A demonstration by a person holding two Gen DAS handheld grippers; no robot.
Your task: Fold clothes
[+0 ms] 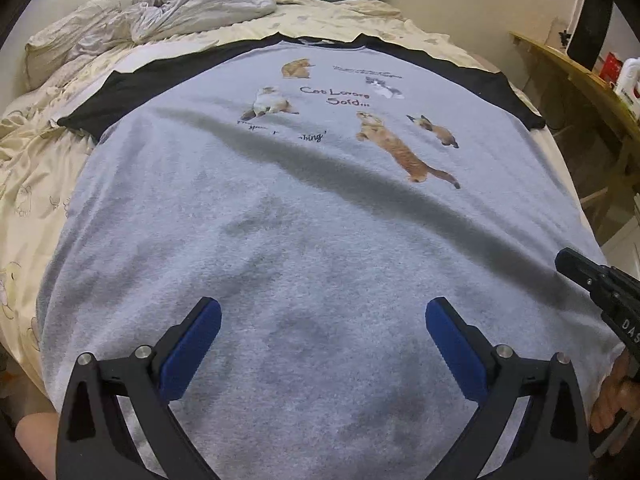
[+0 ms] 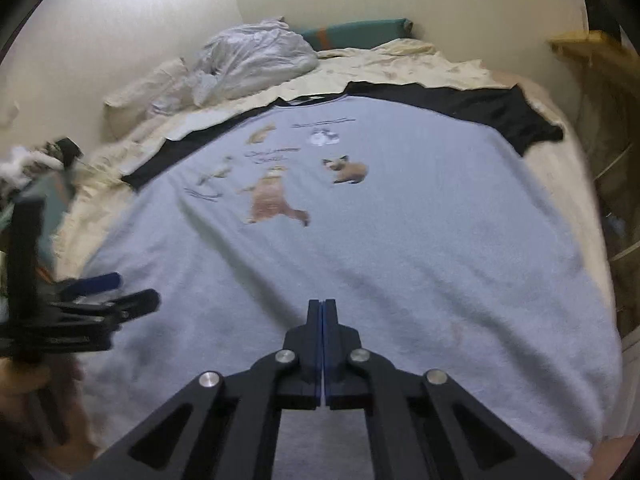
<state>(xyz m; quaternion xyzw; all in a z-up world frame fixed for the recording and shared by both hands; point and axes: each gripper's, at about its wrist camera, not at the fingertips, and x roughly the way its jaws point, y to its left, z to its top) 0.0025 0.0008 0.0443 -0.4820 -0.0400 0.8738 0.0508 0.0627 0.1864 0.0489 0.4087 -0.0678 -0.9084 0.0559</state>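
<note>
A grey T-shirt [image 1: 304, 216] with black sleeves and printed cats lies flat, front up, on the bed; it also shows in the right wrist view [image 2: 380, 240]. My left gripper [image 1: 323, 312] is open and empty, hovering over the shirt's lower part near the hem. It appears at the left of the right wrist view [image 2: 120, 292], blurred. My right gripper [image 2: 322, 305] is shut with nothing between its blue pads, above the shirt's lower middle. Its tip shows at the right edge of the left wrist view [image 1: 576, 268].
The bed has a cream patterned sheet [image 1: 36, 168]. A crumpled grey duvet [image 1: 200, 0] and a pillow [image 1: 68, 36] lie at the far left. A teal bolster [image 2: 356, 32] sits at the headboard. A wooden shelf with bottles [image 1: 592, 76] stands right of the bed.
</note>
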